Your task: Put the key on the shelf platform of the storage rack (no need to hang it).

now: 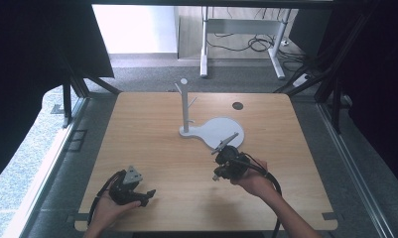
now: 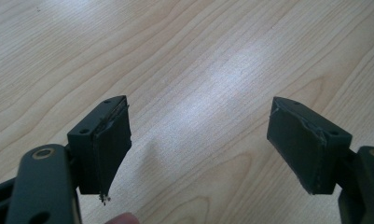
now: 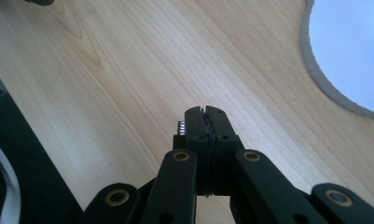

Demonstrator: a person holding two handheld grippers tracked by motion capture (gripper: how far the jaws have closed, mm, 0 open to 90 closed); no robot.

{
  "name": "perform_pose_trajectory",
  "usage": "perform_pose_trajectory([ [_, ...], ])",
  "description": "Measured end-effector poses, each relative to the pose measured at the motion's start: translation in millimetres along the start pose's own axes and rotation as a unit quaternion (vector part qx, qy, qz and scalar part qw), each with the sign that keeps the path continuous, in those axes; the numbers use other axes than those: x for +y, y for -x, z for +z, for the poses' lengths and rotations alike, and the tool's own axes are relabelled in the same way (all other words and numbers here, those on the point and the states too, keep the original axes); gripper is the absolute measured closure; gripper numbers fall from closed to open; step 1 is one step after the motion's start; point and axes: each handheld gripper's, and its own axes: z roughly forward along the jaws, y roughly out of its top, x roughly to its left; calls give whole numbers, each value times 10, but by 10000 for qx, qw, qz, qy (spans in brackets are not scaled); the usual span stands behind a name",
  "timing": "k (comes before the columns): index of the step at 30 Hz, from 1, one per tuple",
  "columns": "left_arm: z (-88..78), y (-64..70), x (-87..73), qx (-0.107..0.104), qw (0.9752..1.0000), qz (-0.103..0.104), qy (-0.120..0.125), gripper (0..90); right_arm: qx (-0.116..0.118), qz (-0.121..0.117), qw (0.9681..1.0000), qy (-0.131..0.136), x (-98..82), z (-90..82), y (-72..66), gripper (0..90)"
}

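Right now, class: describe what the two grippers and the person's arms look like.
Both grippers are black. The left gripper carries a grey three-cornered plate and has flat pads. The right gripper trails a black cable. Brass-coloured rivets mark the linkages. The forearms are bare, without sleeves.

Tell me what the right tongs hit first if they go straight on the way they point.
Probably the white base of the peg stand. The right tongs, shut, aim up the table at its near edge; their own view shows bare wood ahead and the base at upper right. Depth is unclear, so they might skim past.
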Motion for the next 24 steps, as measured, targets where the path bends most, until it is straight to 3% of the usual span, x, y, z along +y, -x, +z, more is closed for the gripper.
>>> perform_pose_trajectory([
  [24, 1, -5, -5, 7, 10000, -17, 15, 217, 22, 136, 9998, 160, 144, -48, 287, 894],
])
